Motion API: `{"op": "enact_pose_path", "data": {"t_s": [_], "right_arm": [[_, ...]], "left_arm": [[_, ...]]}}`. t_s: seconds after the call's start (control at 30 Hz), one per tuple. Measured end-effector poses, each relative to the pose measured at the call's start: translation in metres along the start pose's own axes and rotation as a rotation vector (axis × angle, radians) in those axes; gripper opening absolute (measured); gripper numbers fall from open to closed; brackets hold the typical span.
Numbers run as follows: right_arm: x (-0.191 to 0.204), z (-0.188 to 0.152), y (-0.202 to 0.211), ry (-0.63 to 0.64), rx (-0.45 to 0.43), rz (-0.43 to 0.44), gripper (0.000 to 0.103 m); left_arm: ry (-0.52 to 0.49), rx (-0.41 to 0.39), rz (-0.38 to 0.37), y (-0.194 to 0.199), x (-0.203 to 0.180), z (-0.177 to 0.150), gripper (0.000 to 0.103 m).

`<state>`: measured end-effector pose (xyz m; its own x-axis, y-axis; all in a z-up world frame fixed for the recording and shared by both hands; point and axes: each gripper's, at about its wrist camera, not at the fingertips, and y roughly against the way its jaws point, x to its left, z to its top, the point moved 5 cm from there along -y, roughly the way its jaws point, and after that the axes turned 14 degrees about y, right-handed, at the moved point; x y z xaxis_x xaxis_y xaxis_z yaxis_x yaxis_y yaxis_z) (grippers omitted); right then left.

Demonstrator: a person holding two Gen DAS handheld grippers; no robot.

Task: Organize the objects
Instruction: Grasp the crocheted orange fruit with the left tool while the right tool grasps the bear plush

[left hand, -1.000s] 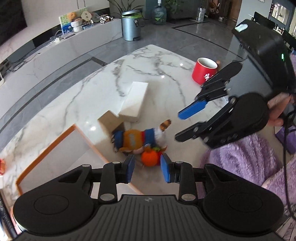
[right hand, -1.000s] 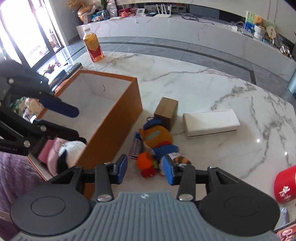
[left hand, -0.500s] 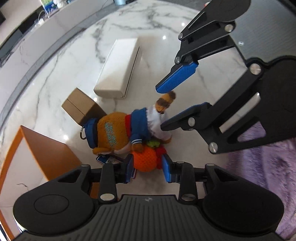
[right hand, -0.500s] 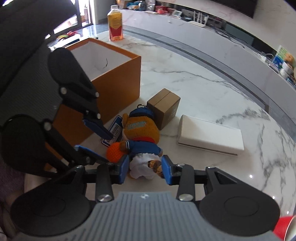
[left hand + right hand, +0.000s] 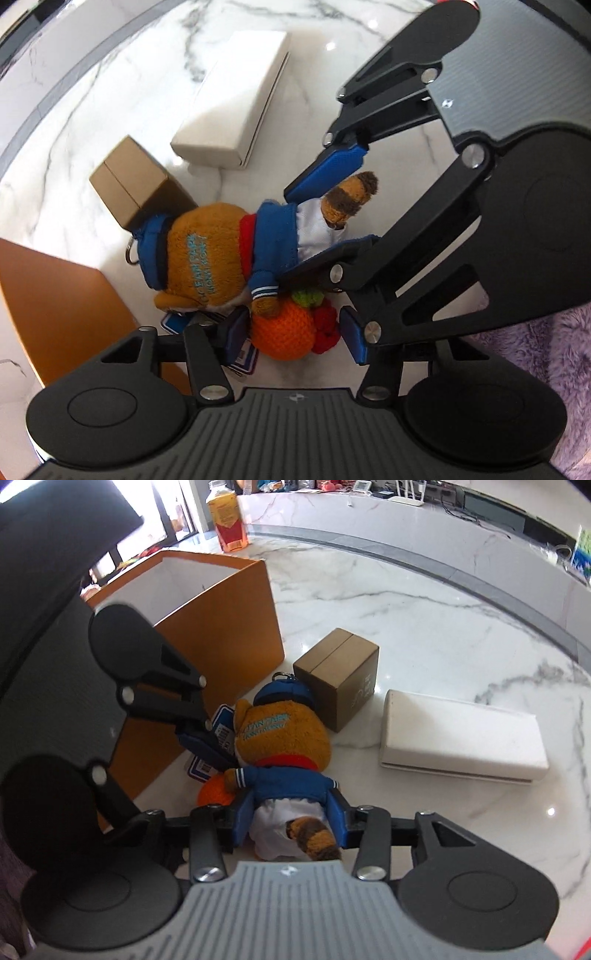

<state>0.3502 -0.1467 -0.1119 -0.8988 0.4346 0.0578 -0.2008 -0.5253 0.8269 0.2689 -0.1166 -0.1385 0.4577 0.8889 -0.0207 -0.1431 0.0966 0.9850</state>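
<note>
Orange knit toy (image 5: 284, 334) is lying on the tabletop (image 5: 92, 122) between the left gripper (image 5: 295, 338), whose unclenched jaws have just been opening. The right gripper (image 5: 290, 821) is straddling the plush (image 5: 284, 746) at its white shorts; whether it is pinching, I cannot tell. Next, I judge: clench, lift, carry to the box (image 5: 221, 627).

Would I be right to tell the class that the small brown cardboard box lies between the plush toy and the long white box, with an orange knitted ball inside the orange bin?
Not quite: the orange knitted ball lies on the marble table beside the plush toy, outside the orange bin, as the left wrist view shows. The brown cardboard box does sit between toy and white box.

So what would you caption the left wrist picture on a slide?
Left gripper, jaws just opened, straddles an orange knitted toy; right gripper brackets the plush bear.
</note>
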Motion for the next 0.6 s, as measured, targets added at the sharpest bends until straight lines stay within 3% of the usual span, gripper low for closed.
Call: {"op": "enact_pose_path", "data": {"t_s": [0.13,0.23,0.6], "right_arm": [[-0.007,-0.009,-0.008,-0.123,0.004,0.052,0.048],[-0.006,-0.015,-0.005,-0.186,-0.019,0.062,0.044],[0.022,-0.021,0.046,-0.319,-0.068,-0.038,0.041]], "left_arm": [[0.029,0.017,0.003,-0.002,0.005,-0.004,0.062],[0.072,0.023,-0.015,0.002,0.011,-0.007,0.060],[0.086,-0.107,-0.083,0.066,0.010,-0.044,0.059]]}}
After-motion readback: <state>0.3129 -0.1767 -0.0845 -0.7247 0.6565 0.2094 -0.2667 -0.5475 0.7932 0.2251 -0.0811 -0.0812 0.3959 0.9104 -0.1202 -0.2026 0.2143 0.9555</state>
